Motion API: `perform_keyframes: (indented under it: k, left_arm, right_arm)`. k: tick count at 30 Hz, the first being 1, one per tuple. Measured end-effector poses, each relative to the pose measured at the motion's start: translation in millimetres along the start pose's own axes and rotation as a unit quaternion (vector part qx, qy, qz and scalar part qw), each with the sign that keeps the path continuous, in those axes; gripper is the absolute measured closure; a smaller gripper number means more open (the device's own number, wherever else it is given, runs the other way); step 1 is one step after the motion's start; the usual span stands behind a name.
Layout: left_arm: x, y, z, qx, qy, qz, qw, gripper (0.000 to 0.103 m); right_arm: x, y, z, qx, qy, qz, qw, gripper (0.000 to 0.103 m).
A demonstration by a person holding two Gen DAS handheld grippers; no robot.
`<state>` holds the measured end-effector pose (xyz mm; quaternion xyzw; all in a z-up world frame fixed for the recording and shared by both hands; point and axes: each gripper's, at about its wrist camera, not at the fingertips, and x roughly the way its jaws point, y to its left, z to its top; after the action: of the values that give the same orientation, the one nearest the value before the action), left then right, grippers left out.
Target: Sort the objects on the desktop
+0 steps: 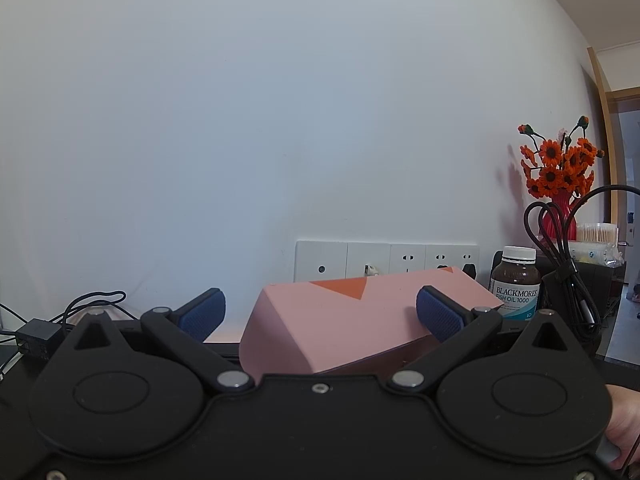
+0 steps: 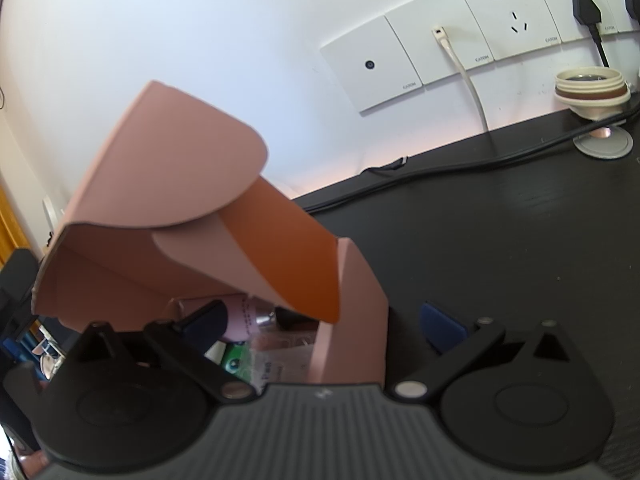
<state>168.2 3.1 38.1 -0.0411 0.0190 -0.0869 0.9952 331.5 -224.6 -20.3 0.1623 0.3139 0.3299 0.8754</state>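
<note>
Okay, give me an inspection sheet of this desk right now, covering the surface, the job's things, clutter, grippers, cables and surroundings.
Surface: black desk, bare at the right.
Job's things: pink box with flaps open, standing on the desk; small items inside, too dim to name.
Clutter: fish oil bottle, red vase of orange flowers, cotton swab tub, cream ring-shaped stand.
Grippers: left gripper open, fingers either side of the box; right gripper open, straddling a box wall.
Cables: black cable along the desk, looped black cord, adapter.
Surroundings: white wall with a socket row, one black plug in.
</note>
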Motion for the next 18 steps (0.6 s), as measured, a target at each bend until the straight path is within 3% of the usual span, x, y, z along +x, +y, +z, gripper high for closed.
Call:
perform_keyframes:
  k: [18]
  left_arm:
    - [1.0, 2.1, 0.3, -0.002, 0.003, -0.003, 1.0, 0.0]
  right_arm:
    - [-0.5, -1.0, -0.6, 0.0, 0.0, 0.001, 1.0, 0.001]
